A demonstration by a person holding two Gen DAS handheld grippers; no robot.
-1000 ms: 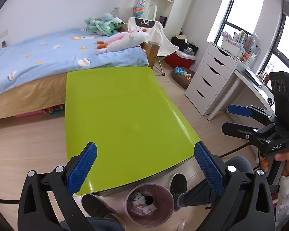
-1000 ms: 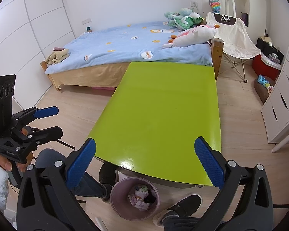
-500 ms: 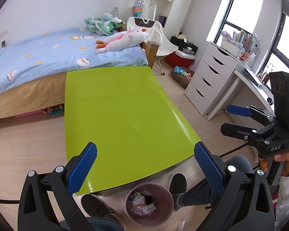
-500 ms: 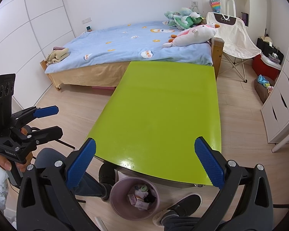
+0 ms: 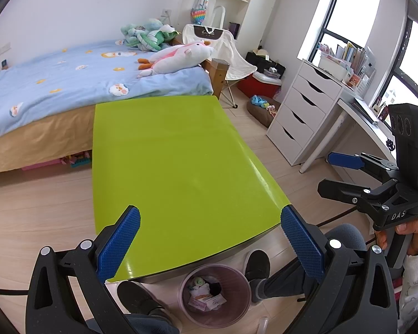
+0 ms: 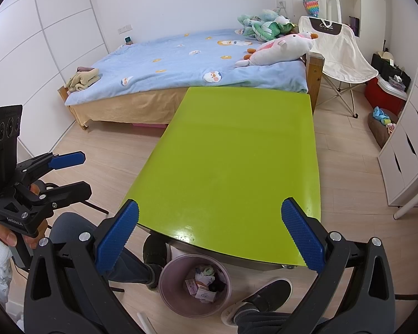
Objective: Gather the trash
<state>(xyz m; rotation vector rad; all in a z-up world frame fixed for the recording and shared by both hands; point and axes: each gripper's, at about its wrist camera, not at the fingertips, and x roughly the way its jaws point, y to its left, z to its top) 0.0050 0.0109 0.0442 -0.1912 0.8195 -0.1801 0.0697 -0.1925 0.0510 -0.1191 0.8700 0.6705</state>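
My left gripper (image 5: 210,239) sat low in the middle of its own view, its two blue bumpy pads (image 5: 119,246) wide apart with nothing between them. My right gripper (image 6: 210,238) was the same in its view: blue pads far apart and holding nothing. Each tool also showed at the side of the other's frame, held in a hand.

Just past the pads lay the shiny lime-green table top (image 5: 175,167). I saw no trash on it at all.

The trash was lower down, at the bottom middle of both frames. It lay inside a round pale pink plastic bin (image 5: 241,310) on the wooden floor, partly under the near edge of the table, between the person's dark shoes (image 5: 257,263). Inside were small paper wrappers and crumpled scraps (image 6: 204,292).

I think those bits would be light, soft and easy to squash, so a gentle pinch on a folded edge would do. The bin looked light and a bit bendy, with smooth sides that could slip. I would grab it by the rim. To me the job looked nearly done.
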